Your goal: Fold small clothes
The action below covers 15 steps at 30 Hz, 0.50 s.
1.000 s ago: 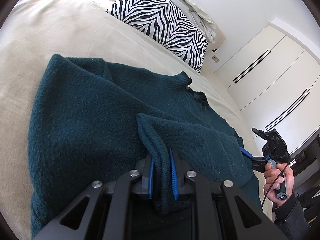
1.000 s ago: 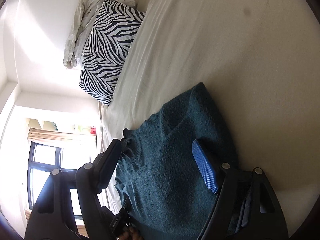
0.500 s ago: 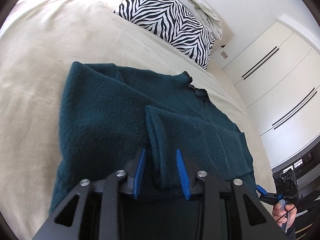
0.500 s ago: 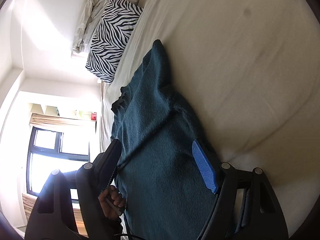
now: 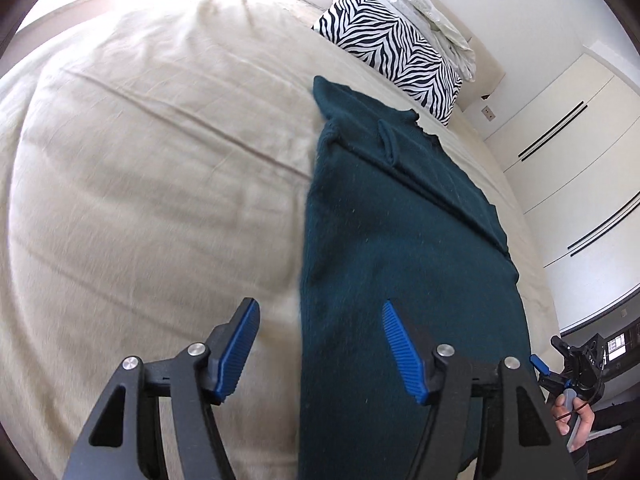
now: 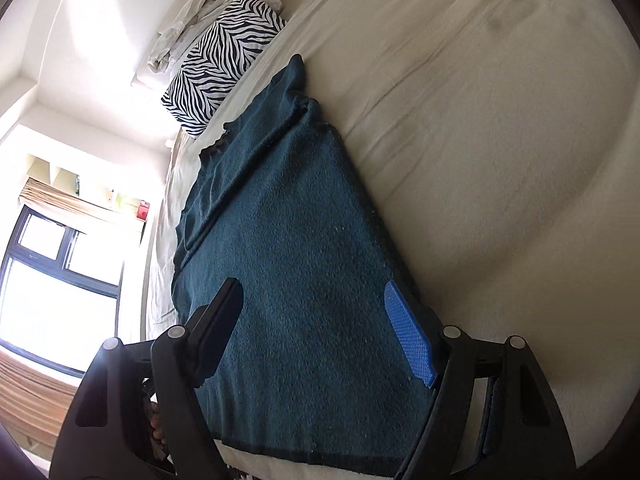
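Note:
A dark teal knitted sweater (image 5: 392, 232) lies flat and lengthwise on the beige bed (image 5: 140, 160), with both sleeves folded in over its body. My left gripper (image 5: 320, 344) hovers over its near left edge. Its blue pads (image 5: 240, 344) are spreading apart and press on nothing. In the right wrist view the sweater (image 6: 288, 240) runs away from my right gripper (image 6: 316, 332), which stands open above the hem end and holds nothing. The right gripper (image 5: 550, 354) also shows at the far right of the left wrist view, held by a hand (image 5: 576, 420).
A zebra-striped pillow (image 5: 392, 44) and crumpled pale bedding (image 5: 424, 4) lie at the head of the bed. White wardrobe doors (image 5: 580, 140) stand along the right side. In the right wrist view a window (image 6: 48, 280) is at the left. Bare sheet (image 6: 480, 140) spreads beside the sweater.
The left gripper let go of the folded sleeve, opened, and drew back toward the hem. The right gripper also pulled back along the sweater, staying open.

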Each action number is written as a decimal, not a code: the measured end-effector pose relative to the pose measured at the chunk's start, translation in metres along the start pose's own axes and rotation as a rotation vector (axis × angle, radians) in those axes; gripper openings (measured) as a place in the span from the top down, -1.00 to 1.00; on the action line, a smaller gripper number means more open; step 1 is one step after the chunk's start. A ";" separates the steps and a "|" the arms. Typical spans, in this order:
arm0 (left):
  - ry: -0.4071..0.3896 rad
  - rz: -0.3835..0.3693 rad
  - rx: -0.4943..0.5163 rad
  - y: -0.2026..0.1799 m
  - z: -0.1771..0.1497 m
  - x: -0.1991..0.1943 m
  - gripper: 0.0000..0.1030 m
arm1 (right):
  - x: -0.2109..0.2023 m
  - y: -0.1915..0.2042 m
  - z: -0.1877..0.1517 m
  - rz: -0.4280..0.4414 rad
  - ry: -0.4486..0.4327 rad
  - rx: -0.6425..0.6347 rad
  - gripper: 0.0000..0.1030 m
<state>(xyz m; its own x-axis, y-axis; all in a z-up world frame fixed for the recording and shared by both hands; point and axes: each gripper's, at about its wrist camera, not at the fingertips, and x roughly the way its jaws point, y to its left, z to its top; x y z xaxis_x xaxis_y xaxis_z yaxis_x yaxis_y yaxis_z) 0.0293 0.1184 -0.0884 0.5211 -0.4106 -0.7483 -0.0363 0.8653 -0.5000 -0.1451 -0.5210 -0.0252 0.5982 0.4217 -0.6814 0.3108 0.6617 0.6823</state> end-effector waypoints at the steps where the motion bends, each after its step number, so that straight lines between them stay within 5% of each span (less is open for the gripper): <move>1: 0.014 -0.008 -0.002 0.003 -0.010 -0.003 -0.28 | -0.004 -0.002 -0.008 -0.002 0.005 -0.005 -0.41; 9: 0.096 -0.053 0.046 0.000 -0.058 -0.025 -0.26 | -0.032 -0.008 -0.047 -0.078 0.019 -0.070 -0.41; 15: 0.163 -0.057 0.058 -0.003 -0.068 -0.025 -0.01 | -0.043 -0.001 -0.053 -0.116 0.016 -0.088 -0.39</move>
<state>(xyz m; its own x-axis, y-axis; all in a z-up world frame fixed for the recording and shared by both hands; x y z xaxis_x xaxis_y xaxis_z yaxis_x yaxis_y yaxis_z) -0.0418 0.1067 -0.0975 0.3759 -0.4961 -0.7827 0.0407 0.8527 -0.5209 -0.2104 -0.5075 -0.0107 0.5502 0.3485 -0.7588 0.3106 0.7581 0.5734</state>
